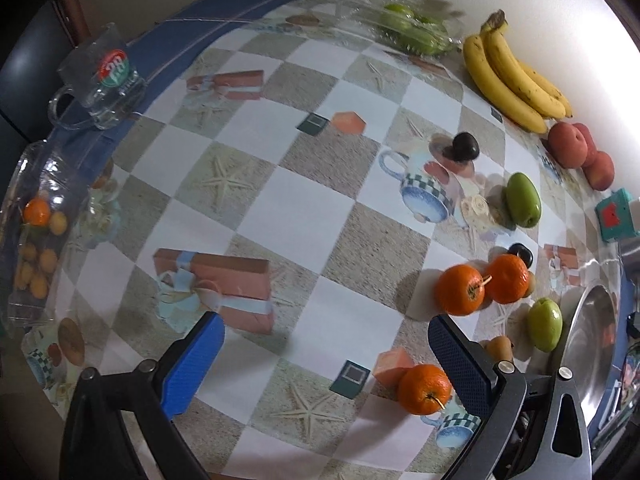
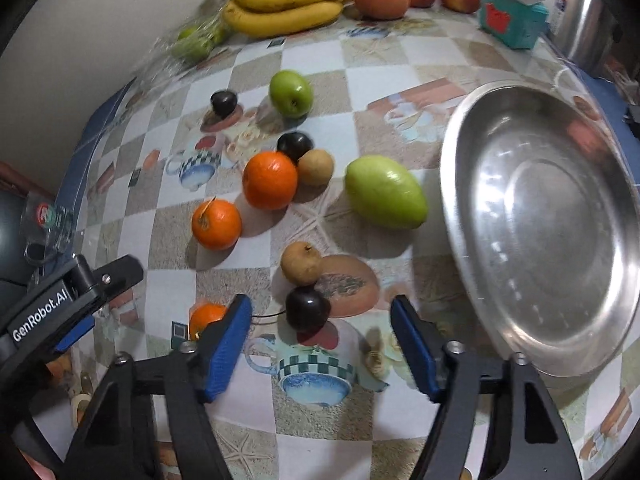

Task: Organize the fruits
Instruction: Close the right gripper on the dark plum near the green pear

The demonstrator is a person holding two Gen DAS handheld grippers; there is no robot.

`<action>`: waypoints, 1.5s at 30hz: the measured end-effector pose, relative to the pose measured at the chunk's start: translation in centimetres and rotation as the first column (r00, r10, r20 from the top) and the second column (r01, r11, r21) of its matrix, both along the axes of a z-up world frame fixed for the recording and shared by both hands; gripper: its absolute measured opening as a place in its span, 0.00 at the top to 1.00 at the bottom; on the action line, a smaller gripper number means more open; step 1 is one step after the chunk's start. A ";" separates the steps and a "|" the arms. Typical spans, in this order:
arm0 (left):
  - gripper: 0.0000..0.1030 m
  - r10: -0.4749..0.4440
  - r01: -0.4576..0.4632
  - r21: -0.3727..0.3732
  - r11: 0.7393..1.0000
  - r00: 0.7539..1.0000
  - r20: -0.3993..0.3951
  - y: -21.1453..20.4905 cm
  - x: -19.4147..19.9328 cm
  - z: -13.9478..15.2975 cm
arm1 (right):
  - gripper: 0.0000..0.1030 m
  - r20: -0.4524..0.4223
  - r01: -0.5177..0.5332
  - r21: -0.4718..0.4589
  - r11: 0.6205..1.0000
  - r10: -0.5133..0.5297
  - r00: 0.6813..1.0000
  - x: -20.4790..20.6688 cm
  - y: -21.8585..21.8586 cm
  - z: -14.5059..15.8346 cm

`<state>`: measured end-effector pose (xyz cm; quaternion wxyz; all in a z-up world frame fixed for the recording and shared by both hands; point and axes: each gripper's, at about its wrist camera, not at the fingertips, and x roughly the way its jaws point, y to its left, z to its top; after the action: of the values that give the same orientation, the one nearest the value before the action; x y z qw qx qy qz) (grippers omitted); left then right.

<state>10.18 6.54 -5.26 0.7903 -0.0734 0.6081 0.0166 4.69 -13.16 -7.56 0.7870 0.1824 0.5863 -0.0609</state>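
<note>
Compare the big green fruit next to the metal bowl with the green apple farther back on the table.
The big green fruit is elongated and lies on its side; the green apple is rounder, with its dimple facing the camera. The fruit is paler, yellowish green, the apple a deeper green. The fruit sits beside the metal bowl, the apple farther off. Both are smooth and glossy.

Both wrist views look down obliquely, close over the patterned surface [image 1: 280, 216]. The left faces its middle; the right sits nearer the steel plate [image 2: 540, 220]. Both share the bananas [image 1: 512, 76] and oranges [image 2: 270, 180].

Dim fisheye views, perhaps motion-blurred.
</note>
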 end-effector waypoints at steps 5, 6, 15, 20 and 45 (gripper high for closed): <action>0.01 -0.001 0.001 -0.002 1.000 1.000 -0.009 -0.3 0.0 -0.1 | 0.41 0.004 -0.025 0.002 1.000 0.025 1.000 0.4 0.5 -0.5; 0.01 -0.003 0.003 -0.005 1.000 1.000 -0.010 -0.3 0.0 -0.2 | 0.45 0.000 -0.024 0.007 1.000 0.024 1.000 0.4 0.4 -0.7; 0.08 -0.022 0.021 -0.041 0.999 0.999 -0.035 -1.0 0.1 -0.7 | 0.61 -0.014 -0.042 -0.017 0.999 0.042 0.999 1.1 0.8 -1.8; 0.08 -0.032 0.029 -0.064 0.998 0.999 -0.045 -1.7 0.2 -1.0 | 0.72 -0.006 -0.043 -0.004 0.999 0.043 0.999 1.1 0.6 -1.9; 0.34 -0.119 0.105 -0.145 0.984 0.989 -0.091 -4.4 -0.4 -1.6 | 0.74 0.099 0.159 -0.009 0.987 -0.157 0.983 -2.6 -5.5 2.2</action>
<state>9.78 2.15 -6.87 0.7516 -0.0934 0.6495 -0.0669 2.08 -18.64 -5.34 0.8091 0.2243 0.5300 -0.1192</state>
